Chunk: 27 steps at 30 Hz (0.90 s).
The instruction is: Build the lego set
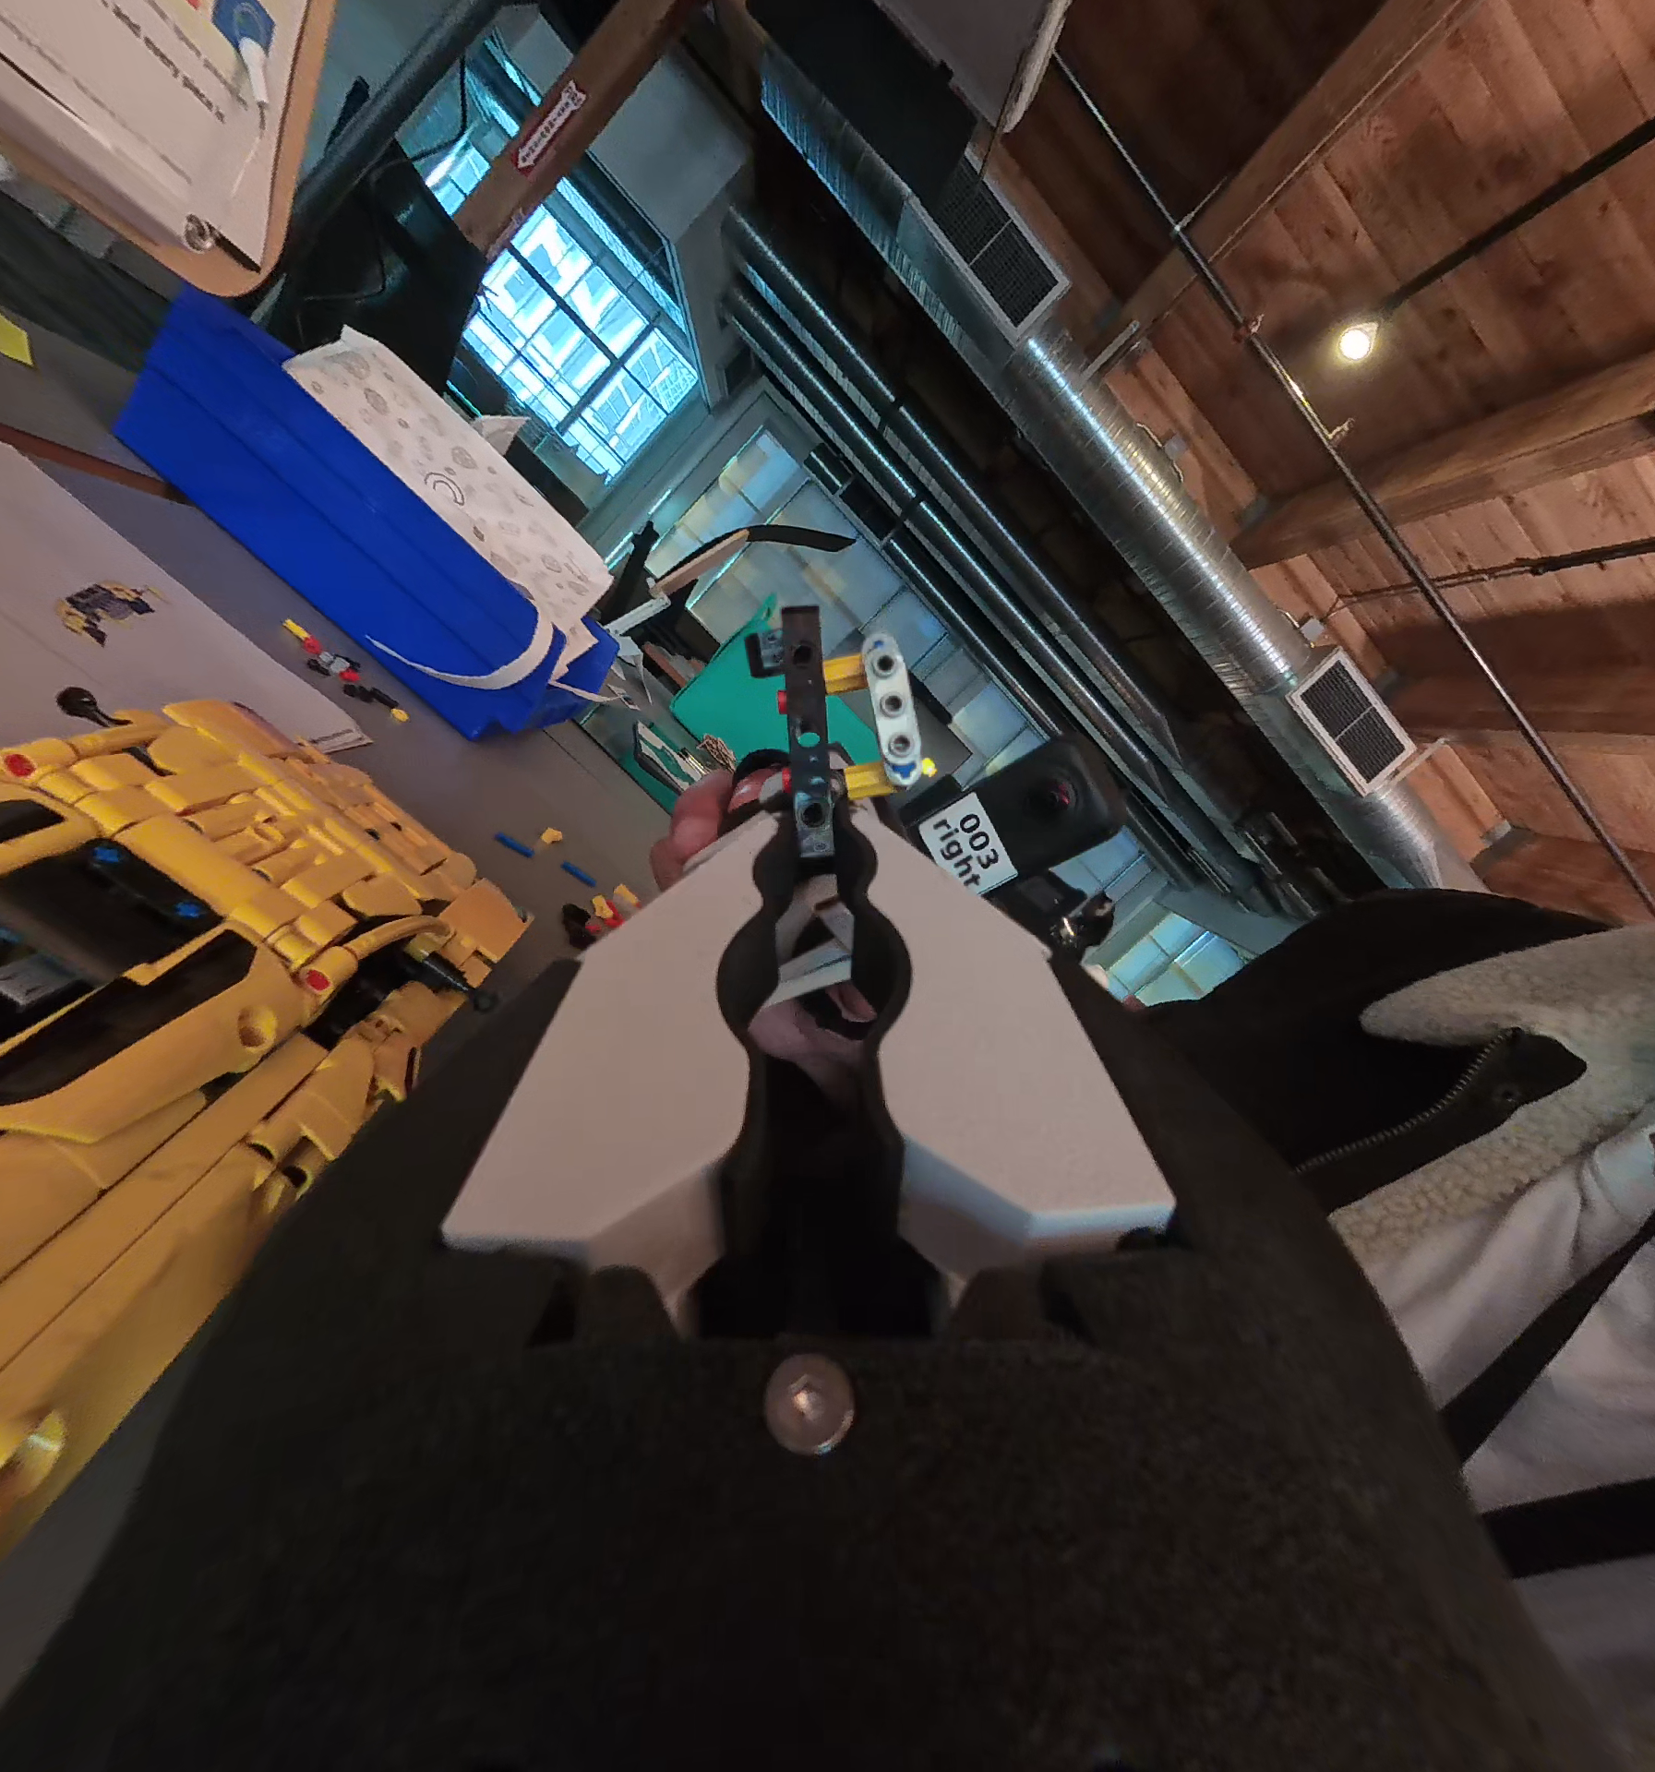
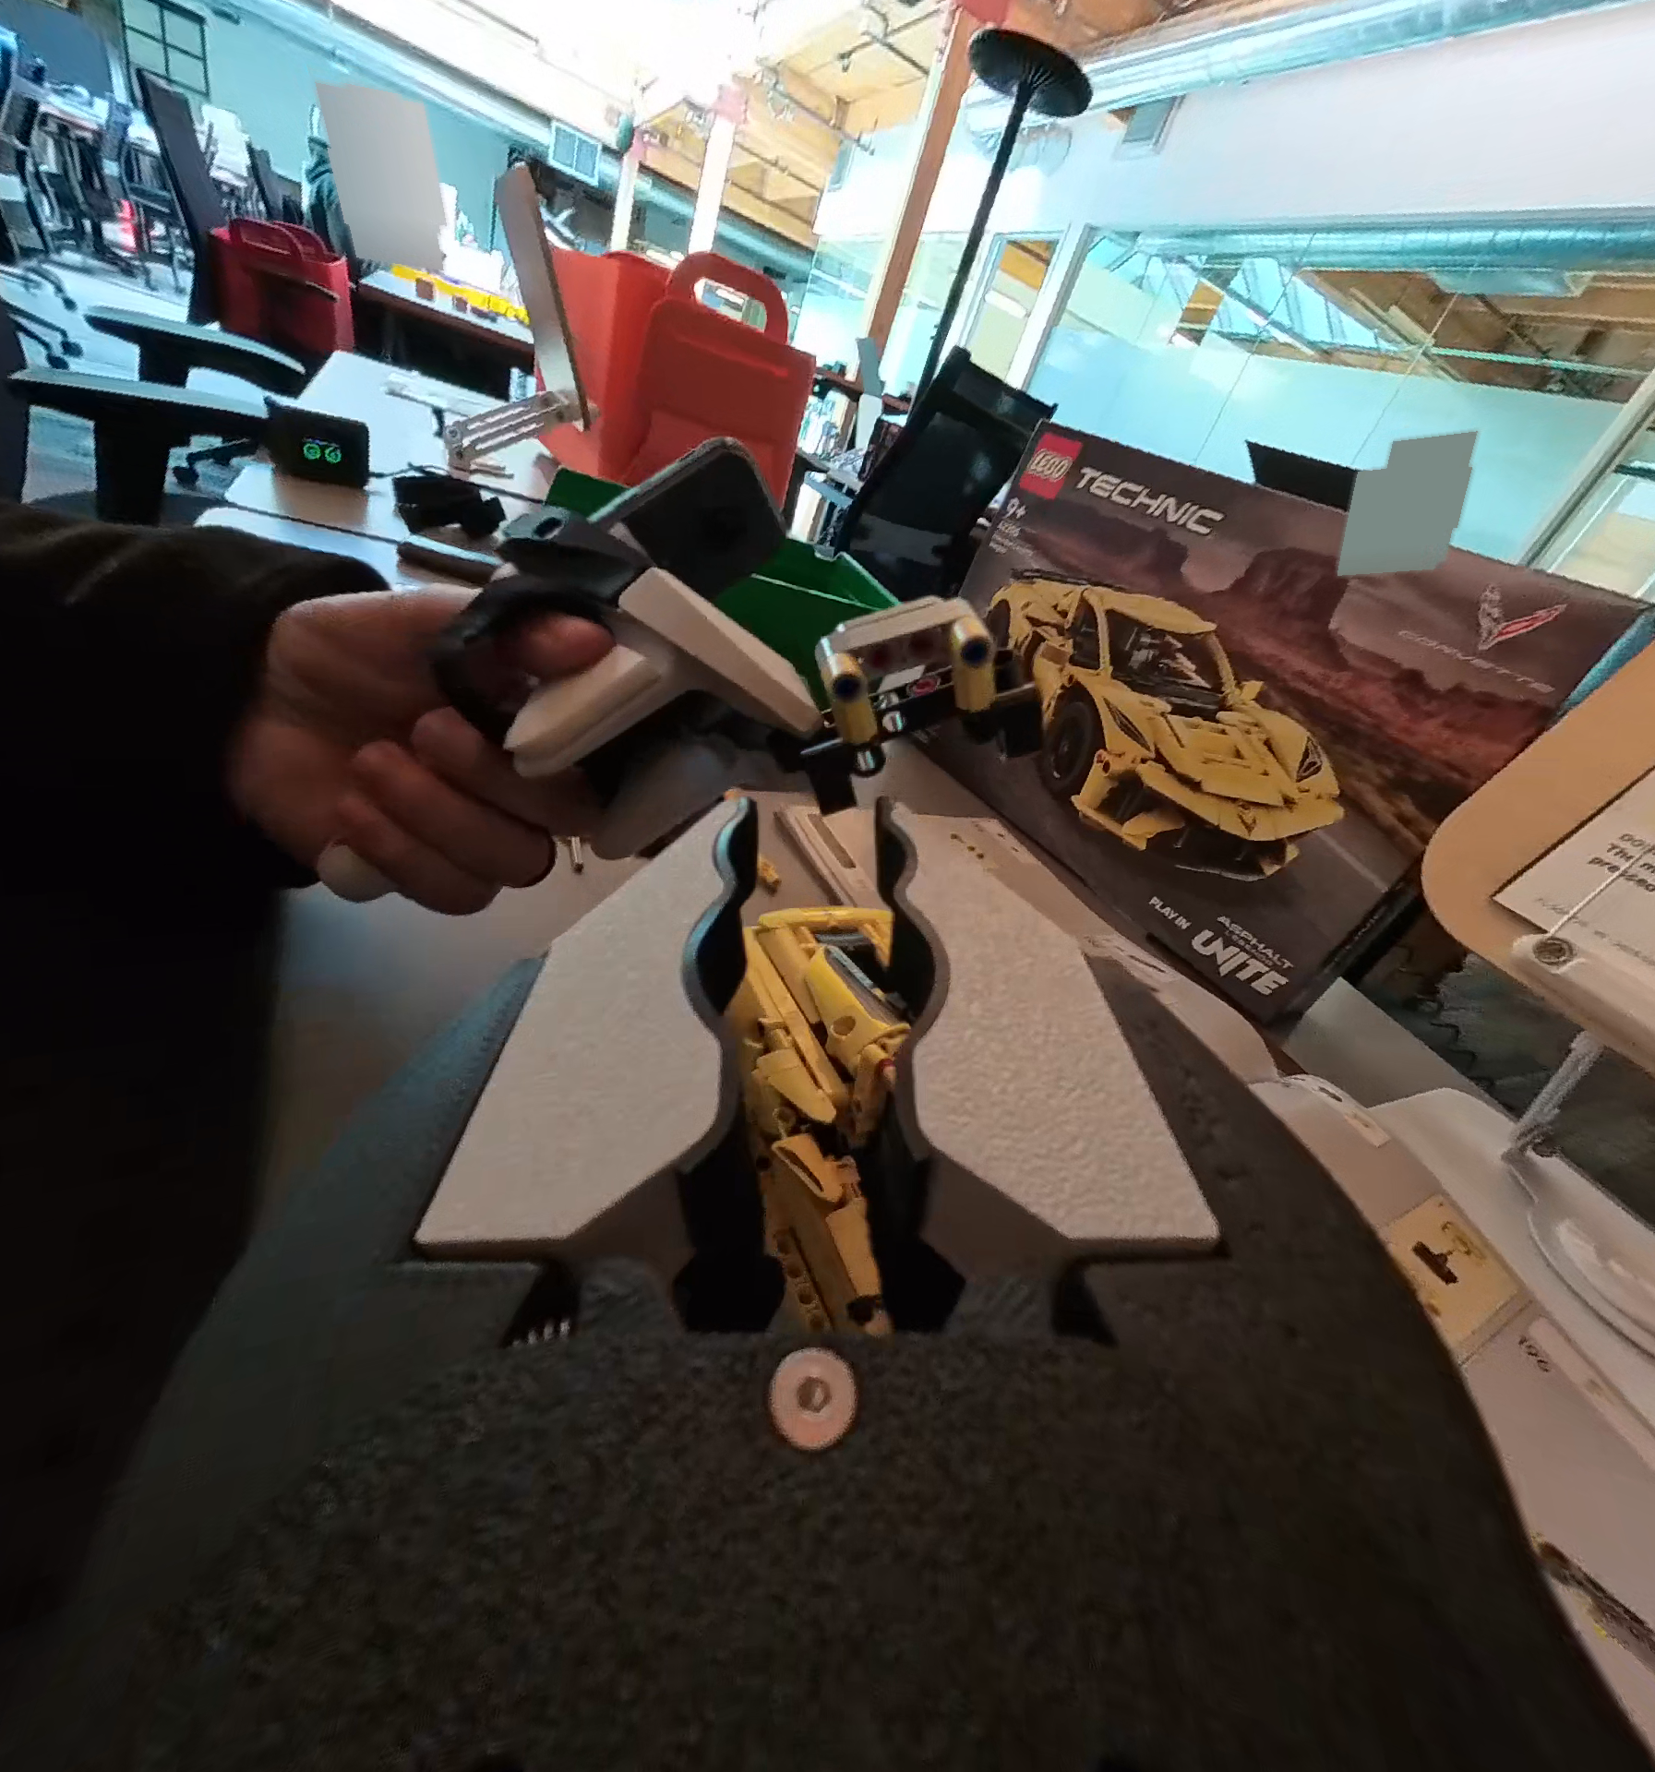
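Currently: left tongs (image 1: 816, 844) clenched on small sub-assembly (image 1: 818, 719), held aloft. Right tongs (image 2: 814, 834) released, empty, just below that piece; yellow car (image 2: 828, 1055) beneath. Next, probably: fit piece onto car, aligning pins.

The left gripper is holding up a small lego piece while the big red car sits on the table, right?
Not quite: the car is yellow, not red, as the left wrist view shows. The rest holds: the left gripper is clamped on a small lego sub-assembly held up above the table.
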Available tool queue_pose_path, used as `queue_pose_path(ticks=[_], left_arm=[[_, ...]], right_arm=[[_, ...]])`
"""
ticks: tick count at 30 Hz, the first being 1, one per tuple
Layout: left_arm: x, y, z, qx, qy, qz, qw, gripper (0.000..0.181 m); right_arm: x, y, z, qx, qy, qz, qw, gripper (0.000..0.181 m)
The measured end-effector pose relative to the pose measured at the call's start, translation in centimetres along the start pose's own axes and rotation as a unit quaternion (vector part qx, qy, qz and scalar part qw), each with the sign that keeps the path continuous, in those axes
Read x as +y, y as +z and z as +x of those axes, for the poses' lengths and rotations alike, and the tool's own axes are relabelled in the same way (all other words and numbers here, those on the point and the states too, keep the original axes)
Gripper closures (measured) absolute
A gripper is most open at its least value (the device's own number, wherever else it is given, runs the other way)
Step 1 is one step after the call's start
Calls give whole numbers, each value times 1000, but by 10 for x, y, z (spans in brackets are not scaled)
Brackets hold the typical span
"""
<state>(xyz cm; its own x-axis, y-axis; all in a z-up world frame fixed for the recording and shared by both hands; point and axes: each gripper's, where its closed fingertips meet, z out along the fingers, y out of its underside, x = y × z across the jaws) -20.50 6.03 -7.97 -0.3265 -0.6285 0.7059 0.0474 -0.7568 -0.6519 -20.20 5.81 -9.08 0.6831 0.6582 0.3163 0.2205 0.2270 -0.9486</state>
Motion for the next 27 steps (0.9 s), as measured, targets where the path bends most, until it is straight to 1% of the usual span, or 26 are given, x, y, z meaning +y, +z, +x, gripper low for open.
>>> queue_pose_path(ticks=[2,5,7,9,12,17,22,27], left_arm=[[4,2,1,2,-1,-11,1000,174],[5,3,2,5,-3,-13,1000,174],[5,2,2,3,1,-13,1000,174],[4,2,2,-7,20,-12,1000,174],[3,2,2,-21,49,-11,999,174],[3,2,0,-28,56,-9,998,174],[2,2,-1,-37,66,-5,997,174],[0,0,-3,-35,50,0,998,175]], right_arm=[[-4,0,2,8,-4,13,1000,159],[0,1,0,0,-1,6,1000,174],[0,2,0,-3,15,5,1000,174],[-2,2,-2,-21,59,9,998,174],[-4,2,-4,-56,144,14,988,173],[-2,3,-5,-62,181,14,981,173],[-8,3,-16,-133,308,21,942,174],[-5,4,-14,-123,297,18,947,174]])
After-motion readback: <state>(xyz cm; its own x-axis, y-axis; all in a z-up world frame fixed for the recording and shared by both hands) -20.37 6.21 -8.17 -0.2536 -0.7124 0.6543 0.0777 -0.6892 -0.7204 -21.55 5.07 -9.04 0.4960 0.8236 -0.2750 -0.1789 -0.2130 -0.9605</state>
